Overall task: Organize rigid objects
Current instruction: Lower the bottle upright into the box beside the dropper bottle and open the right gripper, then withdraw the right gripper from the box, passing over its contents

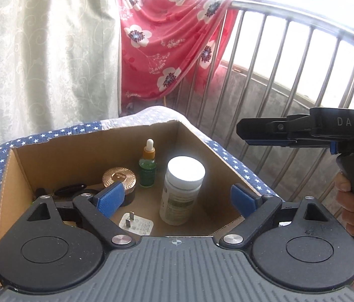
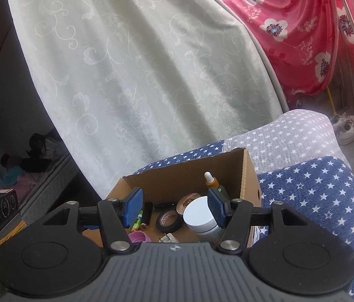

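The left gripper (image 1: 177,198) is nearest in its own view, its blue pads (image 1: 110,197) spread wide with nothing between them; it hovers above the open cardboard box (image 1: 76,148) and touches none of the things in it. The right gripper (image 2: 175,207) stands about half open, also empty, above the same box (image 2: 250,173); in the left wrist view it shows from the side (image 1: 290,132) at the right edge, gripped by a hand (image 1: 353,198) and held well above the box rim.

Inside the box, closest to the left camera, a white plug adapter (image 1: 136,225) lies flat on the floor of the box with its prongs up. Just beside it stands a white pill bottle (image 1: 179,188) with a white cap, upright. To its left sits a round rose-gold lidded jar (image 1: 119,177), partly hidden by the left pad, with a dark glossy item beside it that I cannot identify. Behind them a green dropper bottle (image 1: 148,167) stands upright near the back wall.

The right wrist view adds a roll of black tape (image 2: 169,221), a pink cup (image 2: 140,237) and a green lighter (image 2: 138,222) lying in the box.

The box rests on a blue star-patterned cover (image 2: 322,196). Beyond it hang a pale curtain (image 1: 43,50) and a red floral cloth (image 1: 167,42) draped on a metal railing (image 1: 290,40).
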`<action>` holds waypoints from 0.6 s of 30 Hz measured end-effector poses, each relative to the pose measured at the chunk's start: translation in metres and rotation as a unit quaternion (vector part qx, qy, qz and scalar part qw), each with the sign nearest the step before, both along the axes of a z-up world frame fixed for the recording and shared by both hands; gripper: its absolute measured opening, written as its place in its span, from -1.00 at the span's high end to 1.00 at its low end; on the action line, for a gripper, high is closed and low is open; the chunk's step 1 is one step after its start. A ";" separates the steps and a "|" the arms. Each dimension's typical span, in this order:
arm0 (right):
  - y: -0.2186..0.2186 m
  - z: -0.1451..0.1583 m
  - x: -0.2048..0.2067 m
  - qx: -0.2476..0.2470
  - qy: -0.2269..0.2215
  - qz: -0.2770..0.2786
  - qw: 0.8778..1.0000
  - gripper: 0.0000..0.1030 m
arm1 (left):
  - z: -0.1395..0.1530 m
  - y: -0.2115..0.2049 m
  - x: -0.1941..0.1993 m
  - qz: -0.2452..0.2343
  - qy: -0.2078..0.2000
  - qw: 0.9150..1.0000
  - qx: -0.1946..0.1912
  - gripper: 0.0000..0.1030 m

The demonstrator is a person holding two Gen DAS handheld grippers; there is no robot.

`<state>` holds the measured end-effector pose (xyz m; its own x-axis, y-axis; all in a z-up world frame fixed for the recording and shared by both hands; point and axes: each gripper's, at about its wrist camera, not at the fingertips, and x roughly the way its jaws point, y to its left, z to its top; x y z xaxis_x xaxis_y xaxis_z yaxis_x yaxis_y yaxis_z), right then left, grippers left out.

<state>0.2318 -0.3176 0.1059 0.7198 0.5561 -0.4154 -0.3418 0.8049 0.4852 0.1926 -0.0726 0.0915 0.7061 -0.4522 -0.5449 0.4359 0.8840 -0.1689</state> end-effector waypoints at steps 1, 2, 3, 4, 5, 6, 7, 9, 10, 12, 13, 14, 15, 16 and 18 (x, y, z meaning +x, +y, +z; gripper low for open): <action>0.003 0.004 -0.004 -0.002 -0.004 0.004 1.000 -0.20 | 0.003 0.006 -0.005 0.005 -0.005 1.000 -0.003 -0.83; 0.007 0.008 -0.007 -0.006 -0.008 0.009 1.000 -0.22 | 0.008 0.013 -0.010 0.014 -0.013 1.000 -0.006 -0.84; 0.013 0.011 -0.009 -0.012 -0.011 0.015 1.000 -0.22 | 0.010 0.018 -0.014 0.020 -0.019 1.000 -0.008 -0.86; 0.020 0.013 -0.009 -0.019 -0.011 0.022 1.000 -0.22 | 0.012 0.024 -0.018 0.027 -0.024 0.999 -0.010 -0.87; 0.029 0.015 -0.009 -0.029 -0.009 0.031 0.999 -0.22 | 0.015 0.029 -0.021 0.037 -0.029 0.999 -0.011 -0.88; 0.037 0.015 -0.008 -0.037 -0.004 0.038 0.999 -0.22 | 0.016 0.035 -0.024 0.046 -0.033 0.998 -0.013 -0.89; 0.045 0.014 -0.007 -0.044 0.001 0.046 0.998 -0.22 | 0.016 0.040 -0.027 0.053 -0.035 0.998 -0.015 -0.89; 0.059 0.013 -0.006 -0.049 0.009 0.061 0.997 -0.22 | 0.015 0.054 -0.035 0.075 -0.036 0.996 -0.024 -0.91; 0.065 0.013 -0.006 -0.048 0.010 0.066 0.997 -0.22 | 0.014 0.061 -0.038 0.084 -0.036 0.995 -0.027 -0.92; 0.075 0.014 -0.008 -0.047 0.008 0.075 0.996 -0.22 | 0.010 0.076 -0.047 0.106 -0.038 0.993 -0.030 -0.94; 0.080 0.014 -0.011 -0.046 0.006 0.081 0.996 -0.22 | 0.008 0.081 -0.051 0.115 -0.039 0.992 -0.029 -0.95; 0.085 0.014 -0.014 -0.047 0.005 0.088 0.995 -0.25 | 0.004 0.089 -0.058 0.126 -0.040 0.991 -0.028 -0.95; 0.089 0.013 -0.016 -0.048 0.003 0.092 0.995 -0.30 | 0.001 0.095 -0.064 0.136 -0.040 0.989 -0.028 -0.96; 0.096 0.013 -0.018 -0.052 0.001 0.098 0.994 -0.31 | -0.002 0.101 -0.069 0.147 -0.040 0.988 -0.026 -0.96; 0.109 0.010 -0.023 -0.060 0.001 0.110 0.992 -0.31 | -0.006 0.109 -0.077 0.168 -0.038 0.985 -0.026 -0.97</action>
